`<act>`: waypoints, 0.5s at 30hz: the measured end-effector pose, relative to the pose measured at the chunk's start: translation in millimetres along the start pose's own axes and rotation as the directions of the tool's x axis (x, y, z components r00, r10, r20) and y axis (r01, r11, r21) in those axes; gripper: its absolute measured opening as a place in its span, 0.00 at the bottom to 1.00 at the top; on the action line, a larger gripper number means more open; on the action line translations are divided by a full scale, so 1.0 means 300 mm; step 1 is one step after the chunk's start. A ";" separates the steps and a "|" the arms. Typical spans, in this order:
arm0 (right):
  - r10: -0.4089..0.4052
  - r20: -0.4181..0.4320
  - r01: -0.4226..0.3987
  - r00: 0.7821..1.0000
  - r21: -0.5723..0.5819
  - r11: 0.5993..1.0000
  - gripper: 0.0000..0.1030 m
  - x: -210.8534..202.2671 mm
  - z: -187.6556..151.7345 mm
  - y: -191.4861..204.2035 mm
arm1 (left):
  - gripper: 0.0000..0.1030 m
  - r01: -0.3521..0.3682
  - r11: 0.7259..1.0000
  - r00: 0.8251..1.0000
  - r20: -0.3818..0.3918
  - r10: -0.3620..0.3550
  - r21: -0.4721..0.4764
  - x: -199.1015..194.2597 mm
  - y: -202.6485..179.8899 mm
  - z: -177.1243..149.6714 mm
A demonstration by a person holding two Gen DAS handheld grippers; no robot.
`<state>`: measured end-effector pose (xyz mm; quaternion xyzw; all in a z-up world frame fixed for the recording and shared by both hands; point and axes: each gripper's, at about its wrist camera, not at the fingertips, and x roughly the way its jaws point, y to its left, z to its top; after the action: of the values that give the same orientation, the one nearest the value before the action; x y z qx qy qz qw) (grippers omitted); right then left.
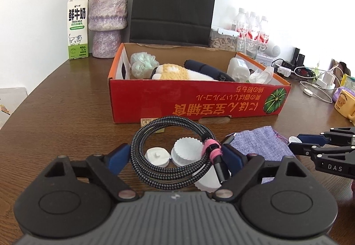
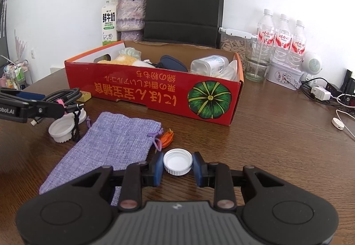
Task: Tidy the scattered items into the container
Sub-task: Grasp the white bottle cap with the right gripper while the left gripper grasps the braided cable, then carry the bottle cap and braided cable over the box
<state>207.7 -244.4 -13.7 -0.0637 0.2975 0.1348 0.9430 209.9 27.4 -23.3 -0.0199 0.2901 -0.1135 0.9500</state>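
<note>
- The right gripper (image 2: 178, 167) has its blue pads pressed on either side of a white bottle cap (image 2: 178, 161), open side up. This piece reads as picked but not yet delivered; the box lies toward 12 o'clock from it.
- The left gripper (image 1: 176, 156) stands wide around a coiled braided cable (image 1: 170, 151) bound with a pink tie. Whether the pads press on the coil I cannot tell, though in the right wrist view the cable looks raised off the table.
- Inside and just under that coil sit white fluted cups (image 1: 187, 151) and a white plug-like lid (image 1: 157, 156), loose on the wooden table (image 1: 66, 111).
- At 3 o'clock of the coil lies a purple drawstring pouch (image 2: 111, 145), flat on the table, with a small orange scrap (image 2: 167, 137) at its mouth.
- Farther, at 12 o'clock, the red cardboard box (image 1: 199, 103) already holds a plush toy (image 1: 175, 72), a dark rolled item (image 1: 206, 68), a clear plastic bottle (image 2: 209, 65), green netting and tissue.
- My judgement: roughly half done; cap, cable, cups, lid, pouch and scrap remain outside.
</note>
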 end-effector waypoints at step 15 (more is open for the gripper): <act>-0.021 0.053 0.019 0.998 0.037 0.999 0.26 -0.042 -0.004 0.020 | 0.86 -0.017 1.000 0.996 0.092 0.019 -0.014 -0.090 -0.037 -0.002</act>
<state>195.4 -241.6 -7.7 -0.0460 0.2740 0.1214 0.9529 185.5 22.8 -7.8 -0.0289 0.2471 -0.1020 0.9632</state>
